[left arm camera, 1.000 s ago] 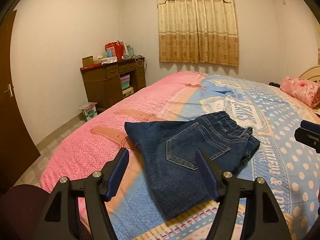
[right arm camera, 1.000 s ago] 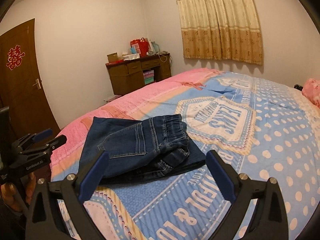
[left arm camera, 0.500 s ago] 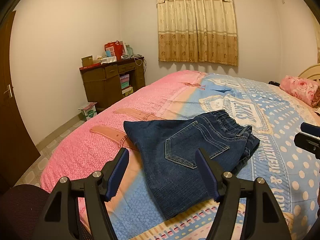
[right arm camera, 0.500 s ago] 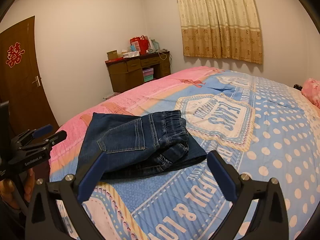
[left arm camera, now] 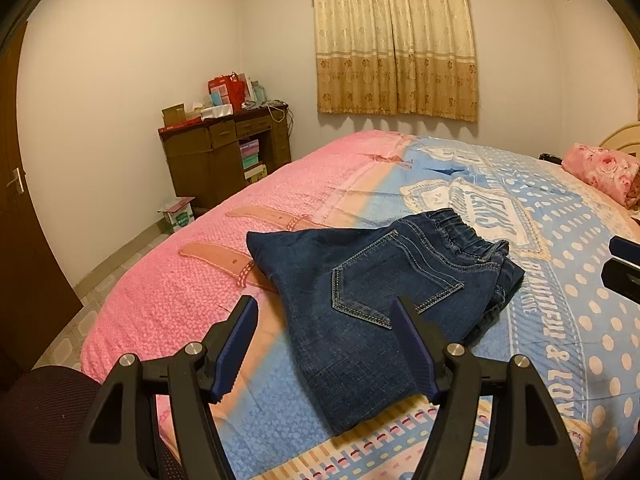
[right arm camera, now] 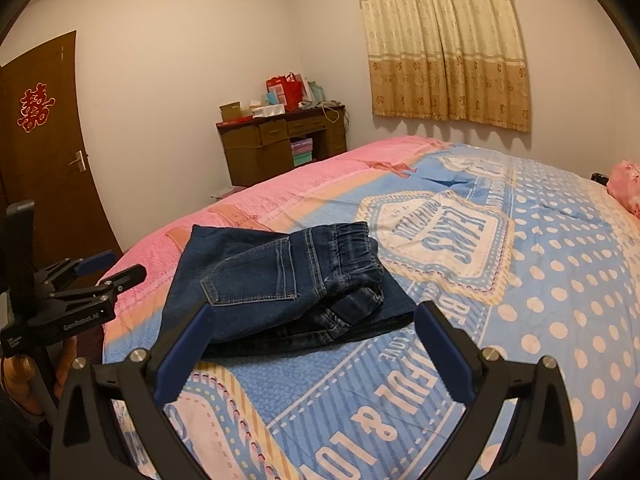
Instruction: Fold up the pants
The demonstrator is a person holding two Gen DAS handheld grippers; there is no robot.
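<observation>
Dark blue jeans (left arm camera: pixel 384 296) lie folded in a compact stack on the bed, back pocket up, elastic waistband toward the far side. They also show in the right wrist view (right arm camera: pixel 280 284). My left gripper (left arm camera: pixel 324 312) is open and empty, held above the bed just short of the jeans' near edge. My right gripper (right arm camera: pixel 316 316) is open and empty, held back from the jeans' near edge. The left gripper also shows at the left of the right wrist view (right arm camera: pixel 108 268). A tip of the right gripper shows at the right edge of the left wrist view (left arm camera: pixel 624 268).
The bed (left arm camera: pixel 560 320) has a pink and blue dotted cover. A pink floral pillow (left arm camera: pixel 600 168) lies at its far right. A brown desk (left arm camera: pixel 224 152) with boxes and bags stands by the far wall. A brown door (right arm camera: pixel 44 152) is at left. A dark chair (left arm camera: pixel 44 420) is near me.
Both grippers have drawn back and risen slightly from the jeans. The jeans have not moved. Both grippers stay open.
</observation>
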